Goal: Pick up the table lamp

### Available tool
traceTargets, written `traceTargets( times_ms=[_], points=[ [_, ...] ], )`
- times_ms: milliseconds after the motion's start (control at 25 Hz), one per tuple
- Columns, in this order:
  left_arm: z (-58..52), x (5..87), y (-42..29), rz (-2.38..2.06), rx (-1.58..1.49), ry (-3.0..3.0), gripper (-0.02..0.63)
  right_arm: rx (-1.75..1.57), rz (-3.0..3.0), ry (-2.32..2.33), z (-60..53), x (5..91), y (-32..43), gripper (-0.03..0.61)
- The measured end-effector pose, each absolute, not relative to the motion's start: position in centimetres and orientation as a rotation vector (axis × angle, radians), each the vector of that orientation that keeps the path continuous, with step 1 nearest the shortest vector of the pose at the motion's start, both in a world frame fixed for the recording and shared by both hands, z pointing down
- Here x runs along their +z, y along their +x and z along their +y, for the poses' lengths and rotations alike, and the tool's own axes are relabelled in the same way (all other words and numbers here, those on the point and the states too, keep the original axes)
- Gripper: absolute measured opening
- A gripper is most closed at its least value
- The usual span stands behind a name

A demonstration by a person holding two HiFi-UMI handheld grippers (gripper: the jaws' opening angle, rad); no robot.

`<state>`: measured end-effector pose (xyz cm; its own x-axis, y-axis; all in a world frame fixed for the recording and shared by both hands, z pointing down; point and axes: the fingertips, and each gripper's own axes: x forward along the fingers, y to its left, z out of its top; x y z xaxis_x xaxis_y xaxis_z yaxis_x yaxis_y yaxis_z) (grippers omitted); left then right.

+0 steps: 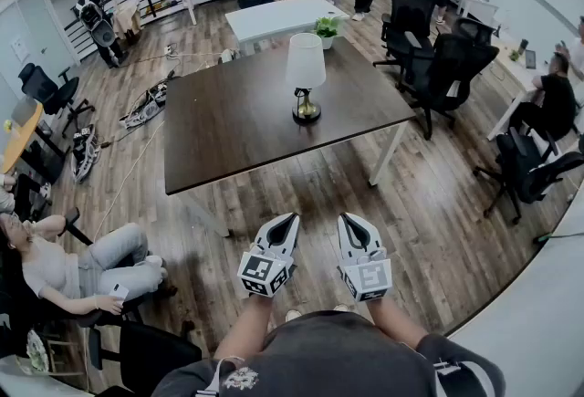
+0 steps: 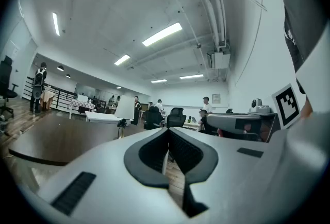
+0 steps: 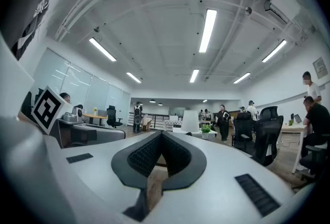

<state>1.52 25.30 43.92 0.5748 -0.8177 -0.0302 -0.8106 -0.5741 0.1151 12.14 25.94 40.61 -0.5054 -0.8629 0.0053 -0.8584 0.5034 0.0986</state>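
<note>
left gripper (image 1: 292,218) and right gripper (image 1: 347,218) clenched, empty; table lamp (image 1: 305,65) white-shaded, brass-stemmed, upright on dark table (image 1: 233,126)

Closed empty claw (image 3: 162,133), lamp (image 3: 191,121) beyond

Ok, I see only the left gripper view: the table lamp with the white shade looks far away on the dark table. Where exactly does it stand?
Observer: In the head view the white-shaded, brass-stemmed table lamp stands upright past the middle of the dark brown rectangular table, towards its far edge.
Operator: And where are both grippers?
Observer: The left gripper and the right gripper hover side by side over the wooden plank floor, short of the table's near edge.
Operator: Is the right one ready to grasp?
Observer: Not yet: the right gripper view shows its jaws together with nothing between them.
</note>
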Motion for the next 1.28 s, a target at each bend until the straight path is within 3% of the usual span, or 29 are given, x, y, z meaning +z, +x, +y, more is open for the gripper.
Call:
traceTargets(
  times_ms=[760,1280],
  points=[
    [26.6,45.4,-5.3,-1.367,-0.117,2.721,0.008,-0.039,-2.710,1.547,27.3,42.1,5.6,0.028],
    [20.4,45.9,-5.2,-1.374,-0.096,2.723,0.008,-0.045,-2.693,1.539,20.6,43.3,6.0,0.028]
  ],
)
